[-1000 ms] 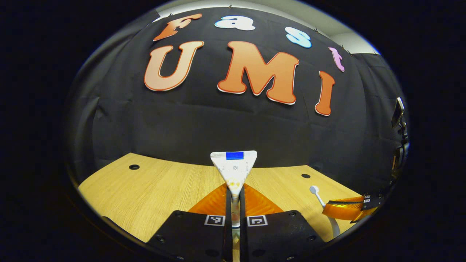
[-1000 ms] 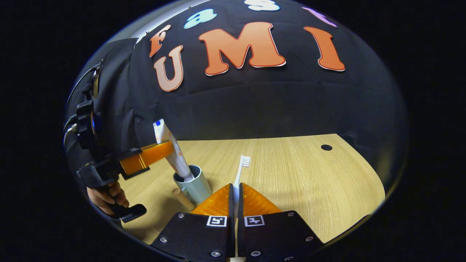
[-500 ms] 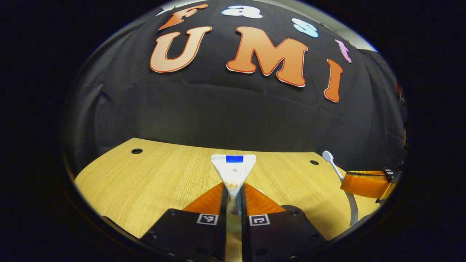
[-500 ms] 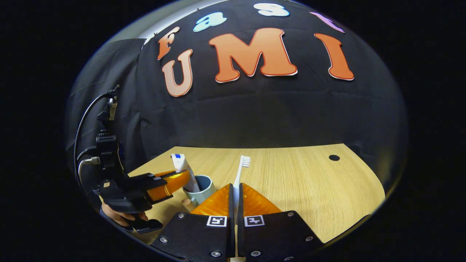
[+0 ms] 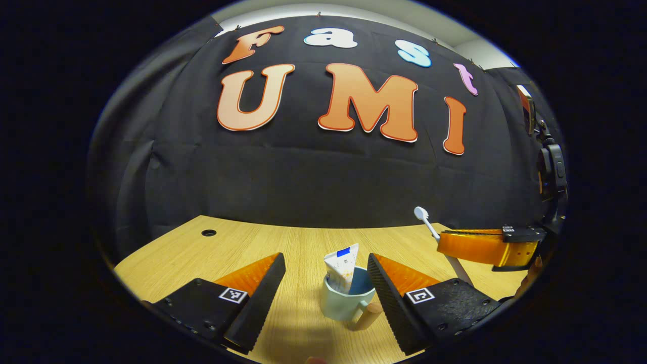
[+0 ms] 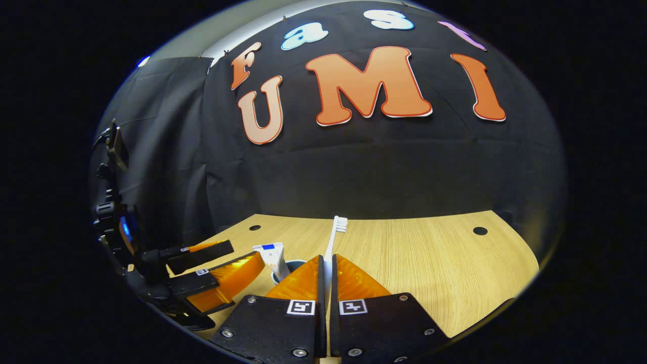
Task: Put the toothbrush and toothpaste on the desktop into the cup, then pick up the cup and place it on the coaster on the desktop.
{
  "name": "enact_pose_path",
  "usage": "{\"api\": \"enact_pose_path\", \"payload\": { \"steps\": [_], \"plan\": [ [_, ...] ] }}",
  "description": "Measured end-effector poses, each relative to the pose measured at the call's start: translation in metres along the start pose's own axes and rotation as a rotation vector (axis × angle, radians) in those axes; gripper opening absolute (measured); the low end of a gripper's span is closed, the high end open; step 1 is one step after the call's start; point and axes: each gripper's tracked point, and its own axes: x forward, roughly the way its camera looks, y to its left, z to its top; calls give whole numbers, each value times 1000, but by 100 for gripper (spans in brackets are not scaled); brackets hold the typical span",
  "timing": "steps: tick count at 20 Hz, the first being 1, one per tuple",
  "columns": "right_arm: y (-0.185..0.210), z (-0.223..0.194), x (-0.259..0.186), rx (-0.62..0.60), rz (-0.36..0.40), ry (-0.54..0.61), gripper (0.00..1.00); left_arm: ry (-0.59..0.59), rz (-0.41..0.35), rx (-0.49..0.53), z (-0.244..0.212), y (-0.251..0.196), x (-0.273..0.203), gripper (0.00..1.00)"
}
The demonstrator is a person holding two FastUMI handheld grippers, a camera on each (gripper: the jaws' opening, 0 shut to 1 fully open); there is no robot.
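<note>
The left gripper (image 5: 326, 280), fingers spread wide, frames the cup (image 5: 346, 301) near the table's (image 5: 242, 242) front edge; the toothpaste (image 5: 342, 265) stands inside it, crimp up. The right gripper (image 6: 326, 268) pinches the toothbrush (image 6: 333, 240), bristles pointing toward the far edge.

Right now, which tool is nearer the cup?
Left. The left tool is open with its fingers on either side of the cup, toothpaste inside. The right tool holds the toothbrush off to the cup's side, apart from it.

The left gripper (image 5: 326, 270) has opened wide and let go of the toothpaste (image 5: 343, 261), which now stands in the cup (image 5: 342, 302).
</note>
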Motion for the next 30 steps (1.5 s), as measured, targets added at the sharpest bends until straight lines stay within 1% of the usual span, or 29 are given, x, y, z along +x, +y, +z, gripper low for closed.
{"api": "enact_pose_path", "payload": {
  "steps": [4,7,14,17,23,26,30],
  "plan": [
    [15,17,14,20,26,-53,3,-11,18,57,1,13,-19,98],
    [27,21,26,44,62,-74,3,-6,43,106,-7,29,-29,98],
    [36,35,64,22,82,-140,3,22,101,77,-25,67,-36,98],
    [30,38,83,34,79,-154,3,31,119,74,-34,78,-36,98],
    [35,41,117,44,90,-194,3,66,140,44,-53,92,-28,98],
    [33,38,133,54,85,-228,3,79,145,31,-59,95,-26,98],
    [34,21,144,66,98,-200,3,115,166,22,-74,104,-26,98]
  ]
}}
